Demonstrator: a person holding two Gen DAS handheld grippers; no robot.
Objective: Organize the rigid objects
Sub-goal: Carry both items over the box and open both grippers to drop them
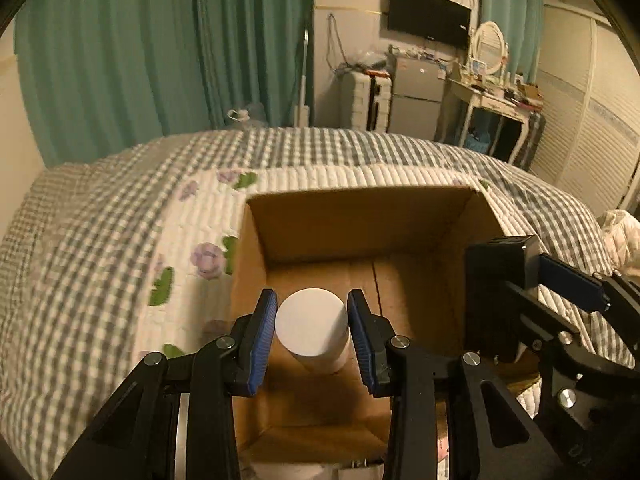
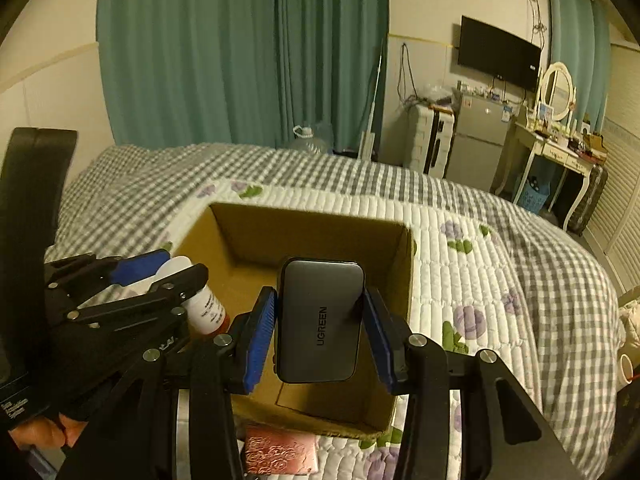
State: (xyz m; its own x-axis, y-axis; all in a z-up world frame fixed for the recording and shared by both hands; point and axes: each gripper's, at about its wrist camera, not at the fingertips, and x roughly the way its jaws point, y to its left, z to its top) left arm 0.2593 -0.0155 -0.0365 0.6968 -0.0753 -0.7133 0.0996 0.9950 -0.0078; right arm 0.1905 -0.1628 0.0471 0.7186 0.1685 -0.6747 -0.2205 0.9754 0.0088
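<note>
An open cardboard box (image 1: 340, 220) sits on the bed; it also shows in the right wrist view (image 2: 304, 224). My left gripper (image 1: 312, 328) is shut on a white bottle (image 1: 314, 330) and holds it over the box's left side. In the right wrist view the left gripper (image 2: 160, 276) and its white bottle (image 2: 206, 308) show at the left. My right gripper (image 2: 320, 320) is shut on a grey UGREEN power bank (image 2: 320, 320) above the box's opening. In the left wrist view the right gripper (image 1: 560, 280) holds the power bank (image 1: 496, 296) edge-on at the box's right wall.
The bed has a grey checked quilt (image 1: 100, 240) with a white flowered panel (image 2: 480, 280). A pink patterned item (image 2: 280, 452) lies in front of the box. Teal curtains, a fridge (image 2: 476, 140) and a dressing table (image 2: 560, 148) stand beyond the bed.
</note>
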